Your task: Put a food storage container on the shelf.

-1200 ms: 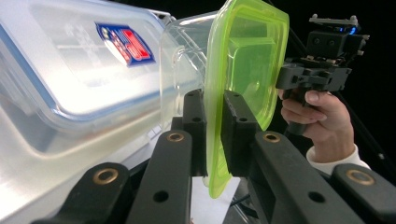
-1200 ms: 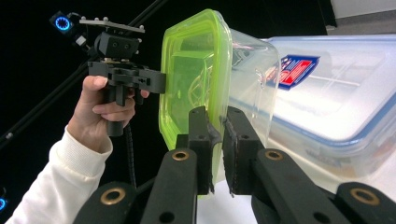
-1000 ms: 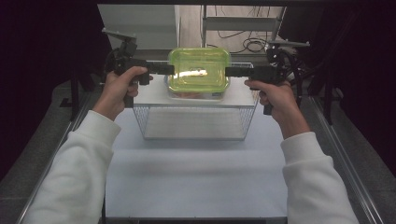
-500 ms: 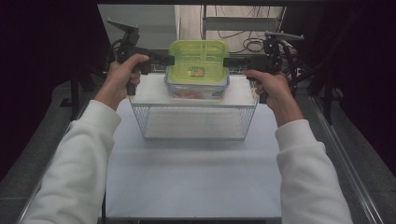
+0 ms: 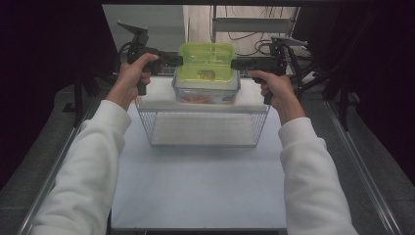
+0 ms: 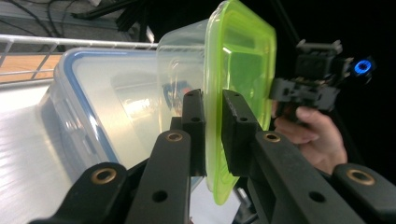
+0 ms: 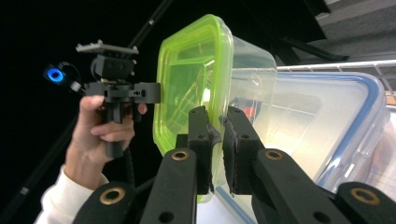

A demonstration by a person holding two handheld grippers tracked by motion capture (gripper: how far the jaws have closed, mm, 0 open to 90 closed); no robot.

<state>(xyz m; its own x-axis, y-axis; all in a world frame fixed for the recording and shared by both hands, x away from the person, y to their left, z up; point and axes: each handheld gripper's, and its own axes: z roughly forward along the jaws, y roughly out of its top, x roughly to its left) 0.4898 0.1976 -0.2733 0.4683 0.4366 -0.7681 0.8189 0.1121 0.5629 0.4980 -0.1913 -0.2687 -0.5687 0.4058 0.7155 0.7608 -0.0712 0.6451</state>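
Observation:
A clear container with a lime-green lid (image 5: pixel 206 61) is held between both grippers at the far end of the table. My left gripper (image 5: pixel 180 60) is shut on the lid's left rim, with its pads on either side of the green lid (image 6: pixel 243 60) in the left gripper view (image 6: pixel 214 100). My right gripper (image 5: pixel 234 63) is shut on the right rim, as the right gripper view (image 7: pixel 217 116) shows on the green lid (image 7: pixel 187 79). Directly under it lies a blue-rimmed container (image 5: pixel 205 94). I cannot tell whether the two touch.
A wire basket (image 5: pixel 203 129) stands on the white table (image 5: pixel 195 191) in front of the containers. The blue-rimmed container (image 6: pixel 88 102) lies on a white surface with a wire rail behind it. Dark frames and cables stand at the back and at both sides.
Both hands have carried the green-lidded container away from the person and a little lower. It now sits over the blue-rimmed container. Both grips are unchanged.

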